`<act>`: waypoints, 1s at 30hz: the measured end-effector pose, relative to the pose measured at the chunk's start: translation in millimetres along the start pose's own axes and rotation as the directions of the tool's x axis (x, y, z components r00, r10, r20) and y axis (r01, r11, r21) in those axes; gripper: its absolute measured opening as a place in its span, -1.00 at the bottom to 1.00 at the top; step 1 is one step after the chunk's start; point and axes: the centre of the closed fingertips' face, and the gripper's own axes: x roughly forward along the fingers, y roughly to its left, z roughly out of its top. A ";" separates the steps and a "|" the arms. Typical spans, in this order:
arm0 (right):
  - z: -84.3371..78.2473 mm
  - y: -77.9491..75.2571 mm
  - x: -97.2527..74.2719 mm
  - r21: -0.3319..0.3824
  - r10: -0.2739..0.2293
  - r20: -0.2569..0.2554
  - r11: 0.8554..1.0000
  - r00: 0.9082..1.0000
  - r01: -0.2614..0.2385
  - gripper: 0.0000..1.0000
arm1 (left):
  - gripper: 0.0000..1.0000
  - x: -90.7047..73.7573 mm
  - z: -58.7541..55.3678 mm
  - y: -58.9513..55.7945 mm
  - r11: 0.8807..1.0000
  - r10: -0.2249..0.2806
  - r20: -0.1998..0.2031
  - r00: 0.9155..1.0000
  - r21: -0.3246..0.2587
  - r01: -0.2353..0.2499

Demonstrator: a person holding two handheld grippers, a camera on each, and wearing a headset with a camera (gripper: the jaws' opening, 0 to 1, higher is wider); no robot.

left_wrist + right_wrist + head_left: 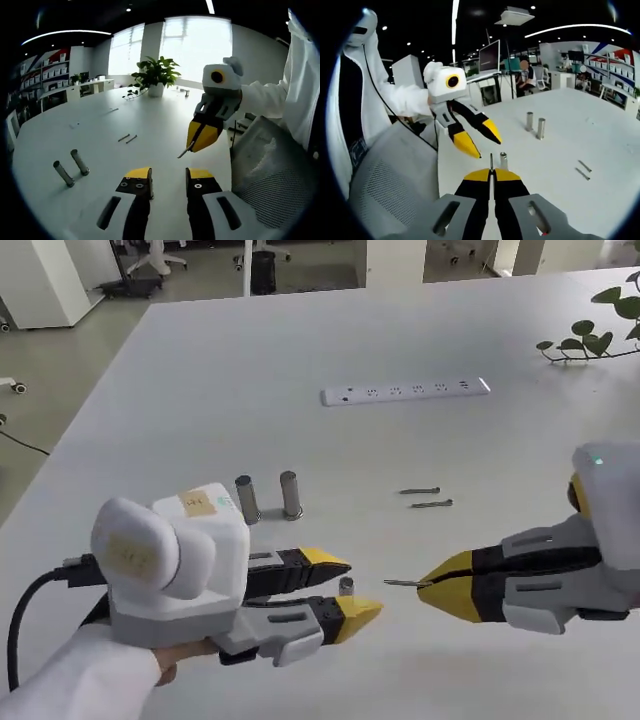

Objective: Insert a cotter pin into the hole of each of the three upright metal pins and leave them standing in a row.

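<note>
Right gripper [425,586]: clamped on cotter pin [400,583], aimed at near metal pin [346,586]; left gripper [360,587]: apart, beside it for bracing

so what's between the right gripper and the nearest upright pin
The cotter pin pinched in the right gripper points at the upright pin; otherwise bare table, seen in the head view.
</note>
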 end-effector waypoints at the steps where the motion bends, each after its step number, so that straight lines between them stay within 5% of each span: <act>1: -1.1 -2.5 1.4 -0.004 -0.006 -0.009 1.000 1.000 0.005 -1.00 | -0.49 1.5 -5.0 5.7 1.000 0.017 -0.019 1.000 0.007 -0.017; 7: -5.7 -12.5 10.3 -0.001 -0.001 -0.039 1.000 0.999 0.001 -1.00 | -0.49 12.4 -20.7 8.3 1.000 -0.007 -0.048 0.999 -0.017 0.006; 12: -10.1 -16.0 19.5 0.000 0.013 -0.058 1.000 0.998 -0.013 -1.00 | -0.49 25.1 -39.6 13.8 1.000 0.014 -0.114 0.993 -0.012 -0.016; 30: -20.1 -28.5 41.2 -0.038 0.043 -0.103 0.998 0.994 -0.047 -1.00 | -0.77 42.9 -48.6 18.3 0.999 0.019 -0.128 0.992 -0.027 -0.023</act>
